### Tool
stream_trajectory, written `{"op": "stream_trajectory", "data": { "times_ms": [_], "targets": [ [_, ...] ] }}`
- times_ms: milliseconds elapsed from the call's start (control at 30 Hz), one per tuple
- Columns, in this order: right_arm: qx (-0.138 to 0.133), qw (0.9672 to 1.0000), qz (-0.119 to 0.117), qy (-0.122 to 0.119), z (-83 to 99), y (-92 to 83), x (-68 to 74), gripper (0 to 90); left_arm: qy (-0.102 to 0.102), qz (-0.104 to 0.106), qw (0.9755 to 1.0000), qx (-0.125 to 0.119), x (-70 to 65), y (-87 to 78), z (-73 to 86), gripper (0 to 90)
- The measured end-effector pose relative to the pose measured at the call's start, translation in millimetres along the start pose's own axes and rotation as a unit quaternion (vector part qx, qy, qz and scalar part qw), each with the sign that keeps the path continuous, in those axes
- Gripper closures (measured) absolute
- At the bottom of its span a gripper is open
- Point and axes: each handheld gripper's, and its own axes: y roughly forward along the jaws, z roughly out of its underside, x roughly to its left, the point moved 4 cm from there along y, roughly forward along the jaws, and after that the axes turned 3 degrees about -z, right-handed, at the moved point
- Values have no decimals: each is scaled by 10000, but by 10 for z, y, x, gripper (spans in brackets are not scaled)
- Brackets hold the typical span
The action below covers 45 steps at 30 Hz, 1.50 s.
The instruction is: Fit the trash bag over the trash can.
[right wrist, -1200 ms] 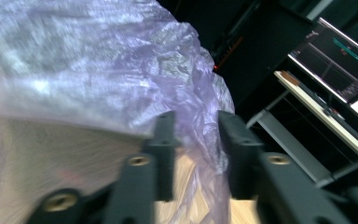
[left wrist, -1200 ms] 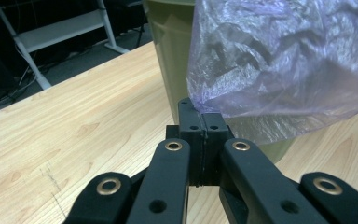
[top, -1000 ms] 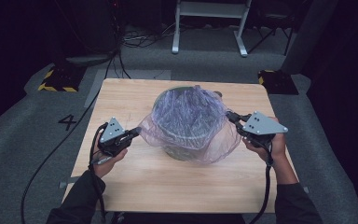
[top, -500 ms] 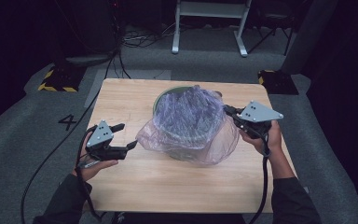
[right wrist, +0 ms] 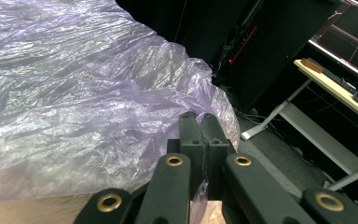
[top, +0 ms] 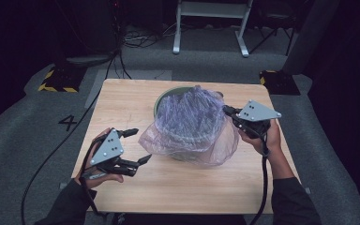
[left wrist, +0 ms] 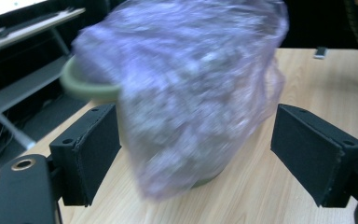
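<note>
A thin purple plastic bag [top: 190, 124] lies crumpled over a green round bin [top: 161, 96] in the middle of the table. My left gripper [top: 141, 145] stands open at the front left, a little apart from the bag's lower left edge. Its jaws have just been opening and nothing is between them. In the left gripper view the bag [left wrist: 191, 93] and the bin's rim [left wrist: 81, 86] lie ahead of the wide-apart pads [left wrist: 91, 158]. My right gripper [top: 226, 109] is shut on the bag's right edge. In the right gripper view a pinch of film sits between its closed tips [right wrist: 199, 122].
The wooden table [top: 122, 93] stands on grey carpet with a "4" mark [top: 68, 123] at the left. Yellow-and-black striped blocks [top: 56, 79] lie on the floor beside the table's far corners. A white frame [top: 211, 9] and cables are behind.
My left gripper let go of the bag's left side, opened wide and drew back toward the front left. The bag slid rightward, baring the bin's left rim. My right gripper kept its hold.
</note>
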Motion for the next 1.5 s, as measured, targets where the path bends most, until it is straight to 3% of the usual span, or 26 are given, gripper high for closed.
{"op": "stream_trajectory", "data": {
  "times_ms": [100,200,300,367,433,567,700,867,967,1067,1200,1367,1500],
  "targets": [
    [40,10000,2,27,15,11,-20,900,127,147,9996,216,-75,134,-19,150],
    [69,10000,-11,51,28,30,-36,900,200,10,9994,272,-60,242,-57,167],
    [79,9999,-20,73,31,42,-39,900,235,-124,9991,344,7,333,-68,296],
    [87,9999,-18,76,32,46,-42,900,165,-243,9986,451,84,404,-43,441],
    [103,9999,-14,80,32,57,-51,900,47,-124,9993,344,143,422,-25,561],
    [136,9999,-10,85,36,84,-72,900,-138,-139,9998,105,264,420,1,749],
    [149,9998,-22,102,45,112,-94,900,-178,-238,9995,-92,360,400,-8,889],
    [123,9998,-12,151,34,147,-156,900,-381,-298,9981,-378,510,315,-71,897],
    [108,9996,-55,235,29,190,-214,900,-621,-319,9960,-550,640,276,-112,897],
    [110,9994,-42,322,24,244,-283,900,-795,-397,9944,-578,757,294,-119,897],
    [123,9984,-40,553,35,325,-390,900,-1026,-543,9920,-497,916,367,-93,898],
    [128,9955,-43,937,83,436,-539,893,-1334,-718,9874,-464,1120,480,-49,898],
    [169,9929,13,1180,141,567,-627,867,-1464,-835,9853,-268,1232,629,19,899]
  ]
}}
